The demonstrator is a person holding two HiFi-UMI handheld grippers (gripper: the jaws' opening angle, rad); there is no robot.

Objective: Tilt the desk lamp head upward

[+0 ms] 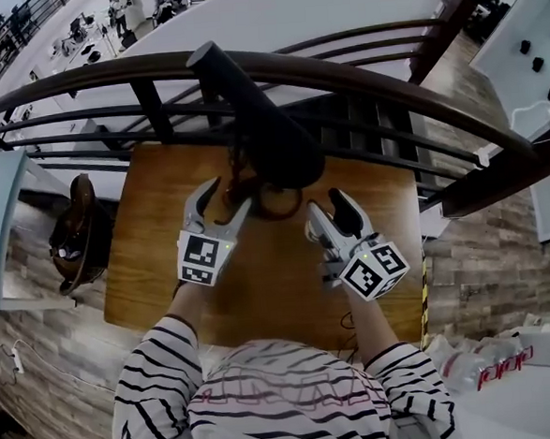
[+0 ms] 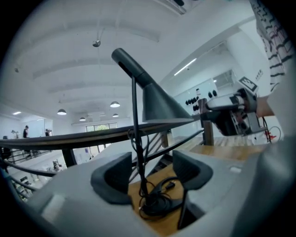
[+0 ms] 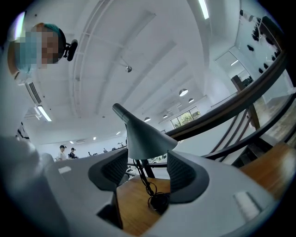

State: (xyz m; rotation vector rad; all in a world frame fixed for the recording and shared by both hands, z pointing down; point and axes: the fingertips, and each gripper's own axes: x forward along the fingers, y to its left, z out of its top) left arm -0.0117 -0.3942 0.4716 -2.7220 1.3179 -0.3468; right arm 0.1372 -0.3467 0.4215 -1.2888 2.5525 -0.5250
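Both tongs are released and empty. The left gripper (image 1: 228, 196) and the right gripper (image 1: 328, 205) hover low over the table (image 1: 280, 298), one on each side of the lamp's base (image 1: 276, 202). To do this well, I judge, the left should steady the stem (image 2: 135, 115) low down while the right rises to the rim of the head (image 1: 269, 130) and lifts gently, so the base does not skid. The stem stands just ahead of the left jaws, untouched. The head hangs above and beyond the right jaws, before the railing (image 1: 378, 80).
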